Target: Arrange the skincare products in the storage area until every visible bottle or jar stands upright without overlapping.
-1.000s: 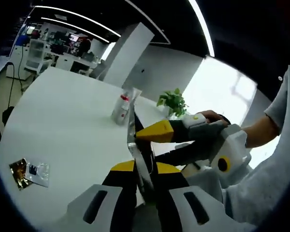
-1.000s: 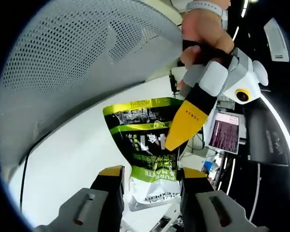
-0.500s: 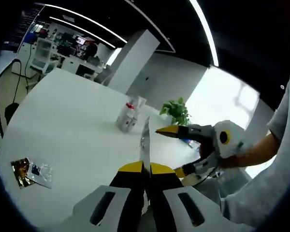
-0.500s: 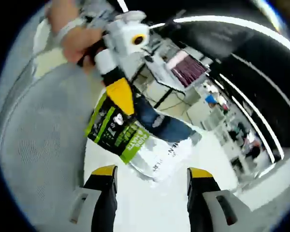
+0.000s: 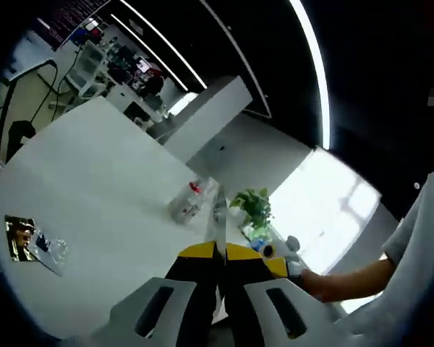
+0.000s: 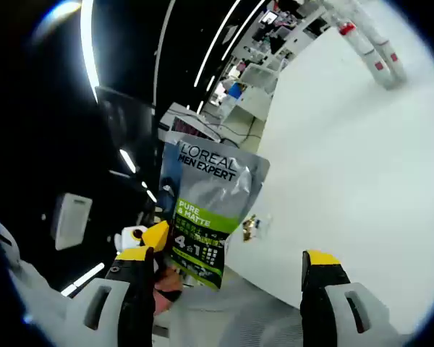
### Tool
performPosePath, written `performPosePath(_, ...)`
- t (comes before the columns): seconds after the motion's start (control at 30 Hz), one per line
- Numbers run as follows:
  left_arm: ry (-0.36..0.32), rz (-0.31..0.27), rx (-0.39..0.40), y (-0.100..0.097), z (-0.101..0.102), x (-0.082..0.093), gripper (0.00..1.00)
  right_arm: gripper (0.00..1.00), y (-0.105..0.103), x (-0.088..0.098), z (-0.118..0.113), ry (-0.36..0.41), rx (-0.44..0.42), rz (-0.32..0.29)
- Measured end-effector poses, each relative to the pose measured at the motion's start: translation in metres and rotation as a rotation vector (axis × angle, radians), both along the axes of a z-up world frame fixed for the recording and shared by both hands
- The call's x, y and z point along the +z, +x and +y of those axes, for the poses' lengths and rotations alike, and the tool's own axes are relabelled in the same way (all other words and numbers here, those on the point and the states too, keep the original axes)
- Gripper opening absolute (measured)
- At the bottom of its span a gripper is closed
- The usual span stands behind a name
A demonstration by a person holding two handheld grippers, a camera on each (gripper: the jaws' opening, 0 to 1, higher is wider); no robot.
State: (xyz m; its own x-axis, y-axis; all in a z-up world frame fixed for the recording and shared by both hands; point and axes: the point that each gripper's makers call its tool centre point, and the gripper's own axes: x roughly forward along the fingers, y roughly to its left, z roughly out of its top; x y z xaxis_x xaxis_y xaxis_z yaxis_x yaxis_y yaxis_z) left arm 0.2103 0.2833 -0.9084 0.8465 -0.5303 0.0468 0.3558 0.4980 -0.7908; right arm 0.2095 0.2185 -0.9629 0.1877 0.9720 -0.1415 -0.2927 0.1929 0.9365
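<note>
A silver and green skincare pouch hangs in the air with my left gripper shut on it. In the left gripper view the pouch shows edge-on as a thin strip between the jaws. My right gripper stands wide open, to the right of the pouch and apart from it. The left gripper's yellow fingertip pinches the pouch's lower left corner. Two clear bottles with red caps stand far off on the white table; they also appear at the top right as bottles.
A small foil packet lies near the table's left edge, also seen as a packet beside the pouch. A potted green plant stands beyond the bottles. A hand and a grey sleeve are at the right.
The right gripper has drawn away from the pouch and swung, its jaws still wide apart. The left gripper keeps its hold on the pouch, and its view has tilted.
</note>
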Motion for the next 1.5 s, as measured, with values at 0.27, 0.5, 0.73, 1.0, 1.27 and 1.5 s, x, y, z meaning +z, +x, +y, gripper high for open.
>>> performPosePath(0.27,-0.322,-0.029,0.029,-0.001,0.024,0.020,0.00,0.65,0.011,0.042,0.030,0.208,-0.046,-0.012)
performPosePath(0.5,-0.318,0.022,-0.054,-0.001,0.001,0.011,0.00,0.18,0.020,0.053,0.033,0.220,-0.047,-0.084)
performPosePath(0.73,-0.265,0.011,-0.067,-0.002,-0.002,0.007,0.00,0.00,0.012,0.066,0.019,0.258,0.056,-0.071)
performPosePath(1.0,-0.215,0.022,-0.171,-0.007,-0.023,0.003,0.07,0.00,0.005,0.060,0.003,0.154,0.210,-0.022)
performPosePath(1.27,-0.186,0.041,-0.229,-0.010,-0.037,-0.003,0.22,0.00,-0.011,0.040,-0.014,0.054,0.326,0.009)
performPosePath(1.5,-0.179,0.060,-0.256,-0.010,-0.042,-0.008,0.23,0.00,-0.031,0.033,-0.017,0.035,0.402,0.071)
